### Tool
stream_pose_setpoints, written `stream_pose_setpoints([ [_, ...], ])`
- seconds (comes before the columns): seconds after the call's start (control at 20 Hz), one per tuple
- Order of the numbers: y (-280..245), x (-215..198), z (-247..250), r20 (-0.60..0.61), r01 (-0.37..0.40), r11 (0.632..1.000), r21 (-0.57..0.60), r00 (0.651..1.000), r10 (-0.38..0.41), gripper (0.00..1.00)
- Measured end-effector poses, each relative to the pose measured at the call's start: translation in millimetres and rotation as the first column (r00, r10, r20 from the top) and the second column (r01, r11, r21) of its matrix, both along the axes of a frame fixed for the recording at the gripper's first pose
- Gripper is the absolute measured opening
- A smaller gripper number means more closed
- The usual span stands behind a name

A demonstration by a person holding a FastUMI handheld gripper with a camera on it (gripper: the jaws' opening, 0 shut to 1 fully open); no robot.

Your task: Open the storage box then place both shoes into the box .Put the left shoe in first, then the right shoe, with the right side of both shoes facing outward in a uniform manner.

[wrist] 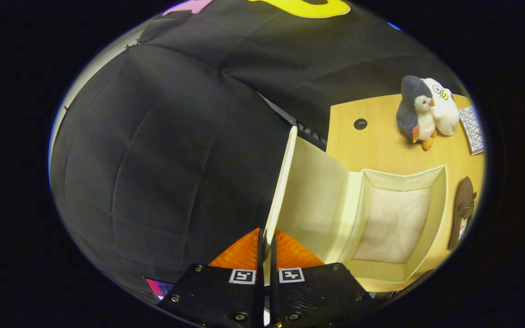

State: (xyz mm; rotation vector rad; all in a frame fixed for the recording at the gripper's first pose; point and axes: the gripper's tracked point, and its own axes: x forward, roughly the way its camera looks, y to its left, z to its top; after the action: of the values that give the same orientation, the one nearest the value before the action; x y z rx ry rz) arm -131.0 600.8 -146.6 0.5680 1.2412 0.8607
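Gripper [267, 248] jaws narrow, pinched on edge of storage box [397, 223] lid [285, 182], swung up. Box open on table [376, 141]. Plush penguin [415, 111] w/ white plush [445, 111] behind box; brown shoe [463, 209] beside it.

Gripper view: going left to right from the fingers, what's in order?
Gripper with fingers closed on the raised cream box lid → open cream fabric storage box, nothing inside → dark brown shoe lying on the light wooden table beside the box.
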Motion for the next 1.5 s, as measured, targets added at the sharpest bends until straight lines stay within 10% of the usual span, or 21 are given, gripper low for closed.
stream_pose_setpoints([
  [0.5, 100, -46, -96, -0.035, -0.116, 0.973, -0.198, 0.993, 0.111, 0.1],
  [0.7, 98, -56, -104, -0.04, -0.174, 0.963, -0.206, 0.985, 0.17, 0.58],
  [0.8, 86, -53, -93, -0.03, -0.18, 0.965, -0.191, 0.984, 0.178, 0.77],
  [1.35, -57, 3, -16, 0.134, -0.136, 0.981, -0.137, 0.979, 0.154, 0.79],
  [1.5, -111, 27, -5, 0.194, -0.077, 0.986, -0.145, 0.975, 0.105, 0.95],
])
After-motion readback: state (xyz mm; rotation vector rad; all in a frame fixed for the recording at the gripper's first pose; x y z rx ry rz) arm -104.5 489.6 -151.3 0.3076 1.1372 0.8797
